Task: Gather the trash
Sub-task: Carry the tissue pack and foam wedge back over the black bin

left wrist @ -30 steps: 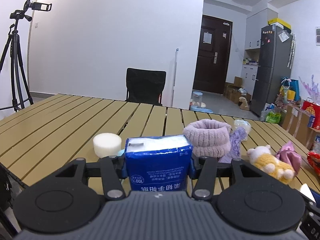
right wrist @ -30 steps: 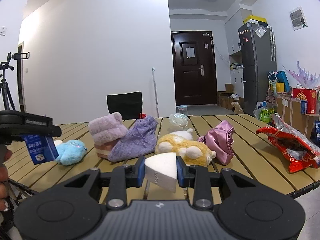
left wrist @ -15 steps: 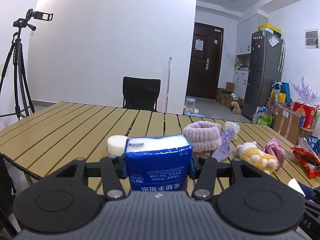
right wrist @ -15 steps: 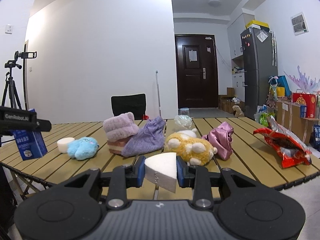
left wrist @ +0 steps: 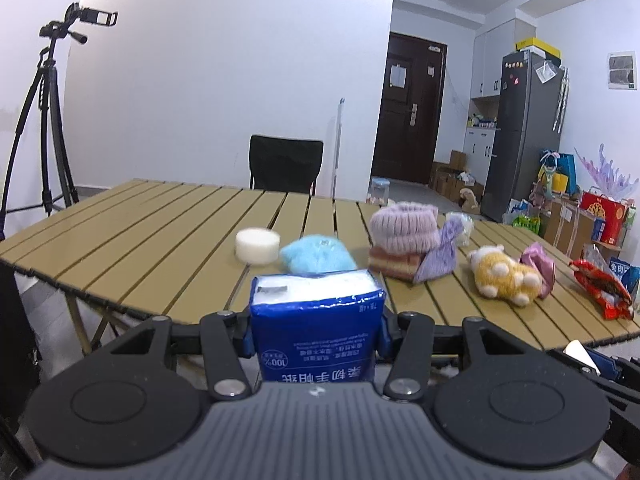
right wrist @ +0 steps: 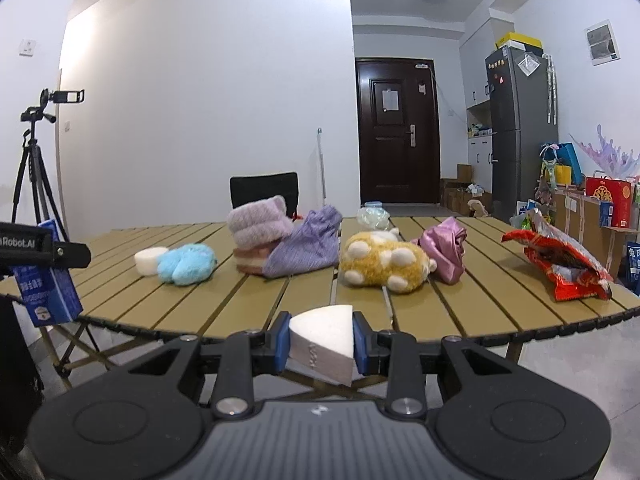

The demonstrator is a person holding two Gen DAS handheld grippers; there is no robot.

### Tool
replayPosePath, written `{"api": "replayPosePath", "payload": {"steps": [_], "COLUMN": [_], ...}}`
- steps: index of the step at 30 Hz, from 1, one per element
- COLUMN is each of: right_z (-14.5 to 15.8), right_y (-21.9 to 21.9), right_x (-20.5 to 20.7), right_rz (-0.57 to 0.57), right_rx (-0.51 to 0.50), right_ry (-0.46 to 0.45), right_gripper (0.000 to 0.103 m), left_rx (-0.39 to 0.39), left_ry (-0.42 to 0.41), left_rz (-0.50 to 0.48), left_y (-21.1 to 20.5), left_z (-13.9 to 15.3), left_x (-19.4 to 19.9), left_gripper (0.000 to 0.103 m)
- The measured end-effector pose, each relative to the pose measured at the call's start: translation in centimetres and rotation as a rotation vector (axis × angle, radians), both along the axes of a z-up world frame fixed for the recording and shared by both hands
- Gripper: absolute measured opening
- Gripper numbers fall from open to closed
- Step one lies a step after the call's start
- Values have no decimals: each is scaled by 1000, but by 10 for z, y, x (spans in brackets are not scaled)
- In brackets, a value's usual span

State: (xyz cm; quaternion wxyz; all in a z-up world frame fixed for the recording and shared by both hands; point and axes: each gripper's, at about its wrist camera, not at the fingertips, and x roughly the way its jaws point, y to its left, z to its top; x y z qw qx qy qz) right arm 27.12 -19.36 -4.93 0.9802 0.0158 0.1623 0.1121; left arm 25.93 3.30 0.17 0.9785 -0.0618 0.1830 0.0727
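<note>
Left gripper (left wrist: 316, 334) level, clamping tissue pack (left wrist: 316, 320); right gripper (right wrist: 321, 344) level, clamping foam wedge (right wrist: 324, 342).

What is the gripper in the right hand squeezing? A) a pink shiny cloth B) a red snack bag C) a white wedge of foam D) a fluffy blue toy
C: the right gripper is shut on the white wedge-shaped foam piece, its blue pads pressing both sides; the fluffy blue toy, red crinkled snack bag and pink shiny cloth all lie on the slatted wooden table.
</note>
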Motion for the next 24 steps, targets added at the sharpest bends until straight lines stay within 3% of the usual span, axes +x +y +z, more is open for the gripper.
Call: {"api": "replayPosePath", "payload": {"steps": [24], "right_z": [-44], "right_y": [22], "right_x": [-69], "right_rz": [87], "right_rx": [-92], "right_ry": [174], "right_gripper": [30], "left_rx": [40], "left_ry": [156], "left_rz": [10], "left_y": [8], "left_z": [-50], "left_x": [-67], "left_gripper": [52]}}
